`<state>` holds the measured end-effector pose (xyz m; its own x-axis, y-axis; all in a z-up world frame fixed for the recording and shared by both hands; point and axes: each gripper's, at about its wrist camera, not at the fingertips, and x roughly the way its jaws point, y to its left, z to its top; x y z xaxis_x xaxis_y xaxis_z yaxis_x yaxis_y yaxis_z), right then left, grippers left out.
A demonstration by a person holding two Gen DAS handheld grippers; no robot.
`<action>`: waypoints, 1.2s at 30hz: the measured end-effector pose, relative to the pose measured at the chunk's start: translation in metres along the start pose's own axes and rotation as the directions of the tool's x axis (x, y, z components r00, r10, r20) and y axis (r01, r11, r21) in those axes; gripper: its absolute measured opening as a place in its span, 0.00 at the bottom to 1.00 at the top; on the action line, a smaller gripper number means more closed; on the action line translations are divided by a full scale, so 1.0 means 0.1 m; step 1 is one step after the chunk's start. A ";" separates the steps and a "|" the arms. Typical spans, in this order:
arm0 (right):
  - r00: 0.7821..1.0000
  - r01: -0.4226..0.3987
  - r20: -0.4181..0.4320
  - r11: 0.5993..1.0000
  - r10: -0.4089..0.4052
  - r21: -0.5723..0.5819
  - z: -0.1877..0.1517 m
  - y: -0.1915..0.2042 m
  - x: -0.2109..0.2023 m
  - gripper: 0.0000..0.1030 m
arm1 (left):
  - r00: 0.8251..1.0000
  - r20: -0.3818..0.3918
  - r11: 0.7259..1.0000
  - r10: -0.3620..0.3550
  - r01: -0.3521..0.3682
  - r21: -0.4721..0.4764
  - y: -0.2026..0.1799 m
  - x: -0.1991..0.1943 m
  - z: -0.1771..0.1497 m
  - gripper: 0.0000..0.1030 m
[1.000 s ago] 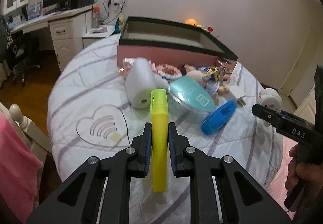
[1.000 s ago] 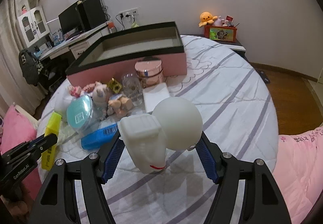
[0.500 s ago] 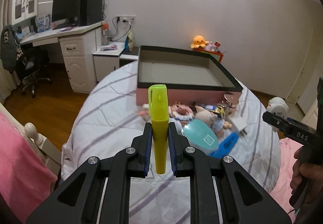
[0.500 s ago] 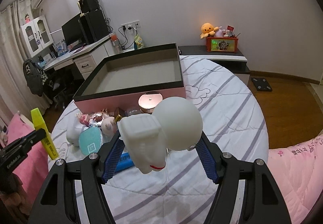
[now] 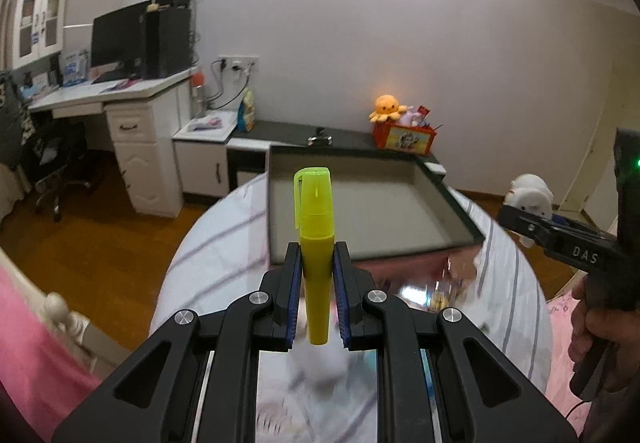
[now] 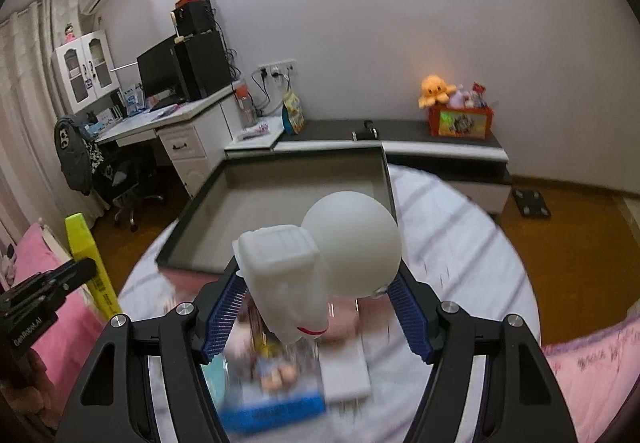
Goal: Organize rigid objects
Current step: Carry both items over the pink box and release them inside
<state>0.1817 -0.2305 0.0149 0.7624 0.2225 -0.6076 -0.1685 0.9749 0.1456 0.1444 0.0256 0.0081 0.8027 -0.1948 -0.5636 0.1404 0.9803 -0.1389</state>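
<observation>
The right gripper [image 6: 320, 303] is gripping a white round-headed figure [image 6: 320, 259] between its blue pads [image 6: 222, 309], holding it up over the near edge of the open box [image 6: 296, 199], which is sitting on the striped bedspread [image 6: 460, 243]. At the left edge the left gripper [image 6: 48, 283] is clamping a yellow highlighter [image 6: 90, 263] upright. Below the figure, a blurred clutter of small toys [image 6: 276, 363] and a blue item [image 6: 272, 411] is lying on the bed.

Home bedroom: bed [image 6: 472, 239], desk [image 5: 132, 91], plush octopus [image 5: 387, 108].
</observation>
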 end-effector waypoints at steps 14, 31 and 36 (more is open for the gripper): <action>0.990 0.004 -0.142 0.999 -0.009 -0.033 0.58 -0.18 1.26 0.69 | 0.994 -0.088 0.998 -0.064 0.065 0.016 -0.22 1.55 0.81 0.15; 0.961 0.022 -0.273 0.999 -0.030 -0.034 0.58 -0.34 1.80 0.81 | 0.969 -0.247 1.000 -0.017 0.020 0.009 -0.23 2.18 0.70 0.87; 0.970 0.043 -0.239 0.999 -0.042 -0.002 0.62 -0.37 1.63 0.83 | 0.982 -0.189 1.000 0.003 -0.002 0.003 -0.13 1.92 0.73 0.96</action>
<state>0.3513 -0.2306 -0.0408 0.5976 0.1771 -0.7820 -0.1369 0.9835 0.1182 0.3385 -0.0223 -0.0389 0.6788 -0.1950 -0.7080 0.1405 0.9808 -0.1354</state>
